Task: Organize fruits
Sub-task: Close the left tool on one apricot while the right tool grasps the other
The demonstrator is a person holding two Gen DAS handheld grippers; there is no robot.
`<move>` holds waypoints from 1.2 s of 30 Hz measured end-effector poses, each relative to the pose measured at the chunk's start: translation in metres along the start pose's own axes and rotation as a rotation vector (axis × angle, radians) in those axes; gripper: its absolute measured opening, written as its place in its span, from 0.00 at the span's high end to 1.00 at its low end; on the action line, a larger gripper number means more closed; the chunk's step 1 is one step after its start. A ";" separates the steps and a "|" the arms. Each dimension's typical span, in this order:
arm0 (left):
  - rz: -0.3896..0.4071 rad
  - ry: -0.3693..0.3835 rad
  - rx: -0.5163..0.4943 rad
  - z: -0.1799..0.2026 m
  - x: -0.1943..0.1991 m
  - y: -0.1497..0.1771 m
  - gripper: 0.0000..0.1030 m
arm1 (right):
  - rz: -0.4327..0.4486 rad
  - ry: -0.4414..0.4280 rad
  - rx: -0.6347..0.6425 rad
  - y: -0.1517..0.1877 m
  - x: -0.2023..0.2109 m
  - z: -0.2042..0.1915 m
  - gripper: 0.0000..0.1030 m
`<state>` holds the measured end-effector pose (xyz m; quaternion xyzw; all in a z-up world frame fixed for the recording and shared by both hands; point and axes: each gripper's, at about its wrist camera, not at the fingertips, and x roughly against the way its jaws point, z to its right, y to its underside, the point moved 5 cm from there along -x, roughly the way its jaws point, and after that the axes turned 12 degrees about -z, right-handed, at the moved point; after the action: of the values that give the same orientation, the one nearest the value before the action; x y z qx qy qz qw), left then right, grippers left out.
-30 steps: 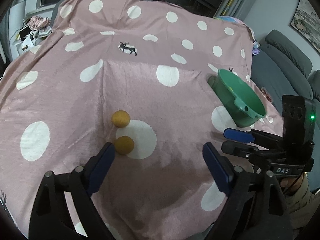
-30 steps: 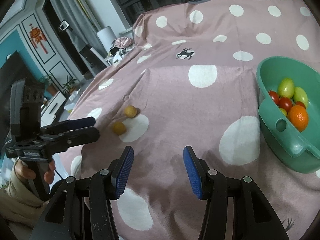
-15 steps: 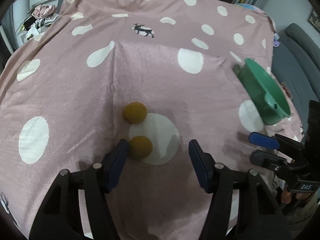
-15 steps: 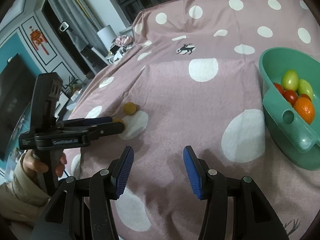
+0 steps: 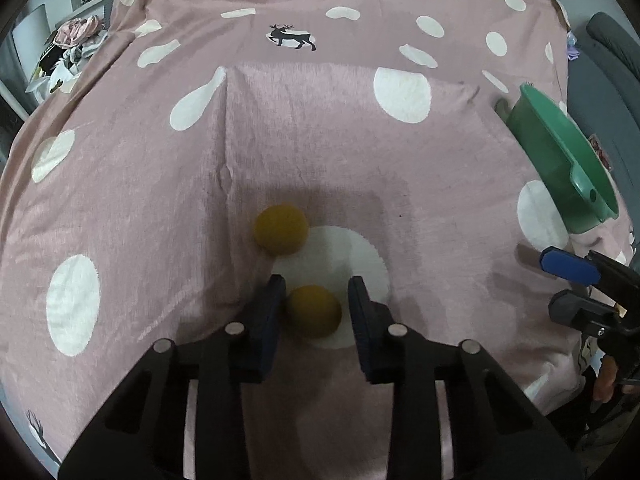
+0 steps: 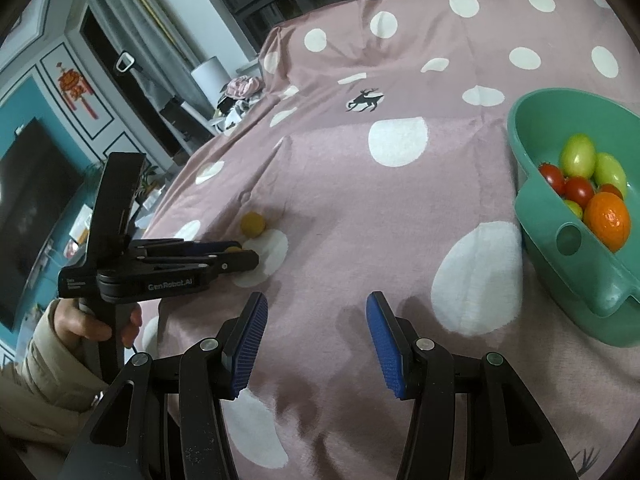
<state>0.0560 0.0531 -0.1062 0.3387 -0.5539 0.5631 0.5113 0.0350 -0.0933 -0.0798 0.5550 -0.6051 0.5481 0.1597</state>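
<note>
The left gripper (image 5: 316, 300) is closing around the near fruit (image 5: 314, 311) — right pad not quite touching; the right gripper (image 6: 314, 334) is hanging released, bowl (image 6: 532, 204) at two o'clock.

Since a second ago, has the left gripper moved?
Yes. The left gripper came forward over the white dot, closing around the nearer yellow fruit.

Before you lies a pink fleece blanket with white polka dots (image 5: 320, 152), and a small black reindeer print (image 5: 294, 38) sits on it near the far side. Off its far left corner you have a heap of crumpled pink and white cloth (image 5: 76, 36). To your left stand a dark flat television screen (image 6: 28, 208), a red hanging knot ornament (image 6: 76, 88) on a white-panelled wall, and a white cylinder-shaped object (image 6: 210, 76). A grey sofa (image 5: 612, 44) sits to your right.
</note>
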 end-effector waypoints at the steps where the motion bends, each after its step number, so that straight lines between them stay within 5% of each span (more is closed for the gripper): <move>1: 0.001 -0.001 0.001 -0.001 0.000 0.001 0.74 | 0.000 0.000 -0.001 0.000 0.000 0.000 0.49; 17: 0.039 0.143 -0.005 0.005 0.012 0.020 0.74 | -0.081 -0.101 0.016 -0.043 -0.032 -0.024 0.49; 26: 0.064 0.189 -0.001 0.000 0.015 0.021 0.74 | -0.216 -0.097 0.084 -0.072 -0.091 -0.048 0.49; 36: 0.081 0.220 -0.005 -0.003 0.019 0.023 0.74 | -0.271 -0.047 0.144 -0.089 -0.129 -0.058 0.49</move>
<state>0.0297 0.0628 -0.0953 0.2510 -0.5090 0.6155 0.5468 0.1293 0.0382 -0.1195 0.6545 -0.4873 0.5501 0.1777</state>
